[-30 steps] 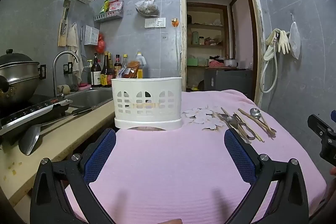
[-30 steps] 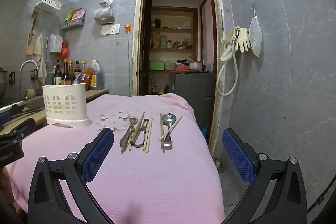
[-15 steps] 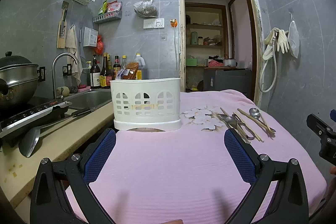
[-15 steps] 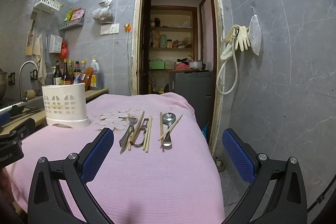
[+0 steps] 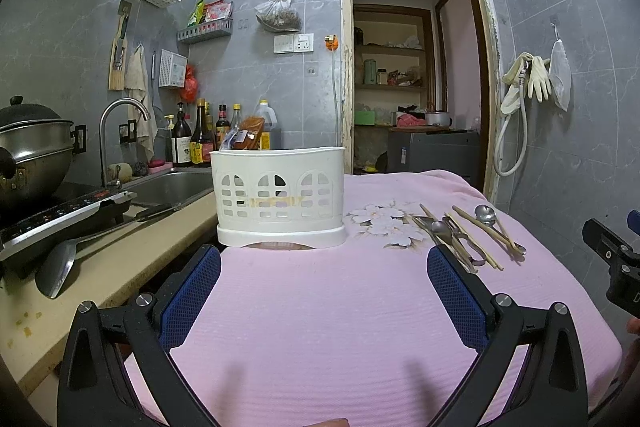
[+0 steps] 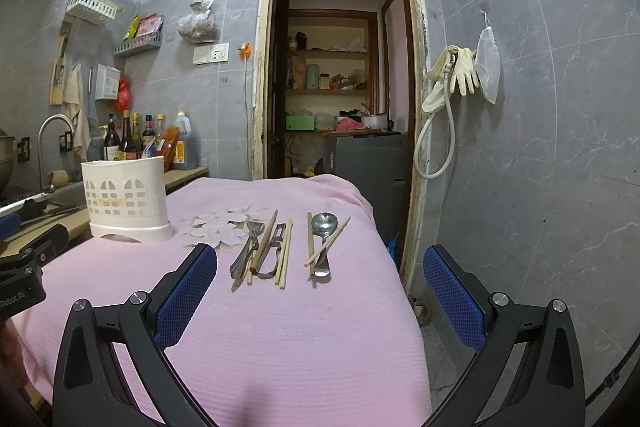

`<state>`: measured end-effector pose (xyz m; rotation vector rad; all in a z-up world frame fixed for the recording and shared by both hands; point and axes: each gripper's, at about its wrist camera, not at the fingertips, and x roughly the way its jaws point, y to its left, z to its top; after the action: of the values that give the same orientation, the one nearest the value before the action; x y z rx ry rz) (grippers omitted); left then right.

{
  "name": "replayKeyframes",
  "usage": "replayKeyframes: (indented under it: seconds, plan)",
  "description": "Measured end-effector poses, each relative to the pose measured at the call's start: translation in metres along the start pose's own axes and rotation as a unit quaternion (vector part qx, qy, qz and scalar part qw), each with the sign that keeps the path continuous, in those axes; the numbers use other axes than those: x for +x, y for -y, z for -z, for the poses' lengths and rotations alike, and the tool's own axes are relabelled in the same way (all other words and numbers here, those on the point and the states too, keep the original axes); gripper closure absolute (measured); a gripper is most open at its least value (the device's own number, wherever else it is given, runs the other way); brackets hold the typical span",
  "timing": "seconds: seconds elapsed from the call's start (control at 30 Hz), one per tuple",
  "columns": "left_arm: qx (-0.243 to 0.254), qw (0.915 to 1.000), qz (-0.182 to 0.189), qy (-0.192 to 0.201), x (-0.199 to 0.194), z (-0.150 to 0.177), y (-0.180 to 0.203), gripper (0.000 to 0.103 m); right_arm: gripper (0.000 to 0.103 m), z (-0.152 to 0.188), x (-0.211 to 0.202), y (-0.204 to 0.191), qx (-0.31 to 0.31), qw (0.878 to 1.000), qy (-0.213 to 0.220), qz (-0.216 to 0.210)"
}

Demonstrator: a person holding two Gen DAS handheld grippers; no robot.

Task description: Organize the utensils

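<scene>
pink cloth (image 6: pixel 280 327) covers the table under both my grippers, and nothing has been sorted yet, so i judge this as the start: choosing a first utensil. at the left of the right wrist view stands 1 white slotted holder (image 6: pixel 125 203), upright; nothing shows above its rim. right of it, in the middle of the frame, the utensils lie loose: 2 spoons, the left spoon (image 6: pixel 246 251) in a tangle with a peeler (image 6: pixel 276 247), the right spoon (image 6: pixel 323 239) crossed by chopsticks (image 6: pixel 328 242). i count about 5 chopsticks, though overlaps make that unsure. my left gripper (image 5: pixel 324 291) is spread wide and holds nothing; my right gripper (image 6: pixel 320 291) is likewise wide and empty, short of the pile. next i should lower the right 1 onto a single piece.
</scene>
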<state>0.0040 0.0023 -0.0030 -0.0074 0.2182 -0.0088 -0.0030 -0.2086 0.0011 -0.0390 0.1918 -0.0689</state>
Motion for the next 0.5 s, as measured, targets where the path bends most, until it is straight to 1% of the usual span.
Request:
replayKeyframes:
  seconds: [0.5]
  plan:
    - [0.001, 1.0000, 0.002, -0.002, -0.0005, -0.0003, -0.0003, 0.002, 0.000, 0.0022, 0.0017, -0.0041, -0.001, 1.000, -0.003, -0.001]
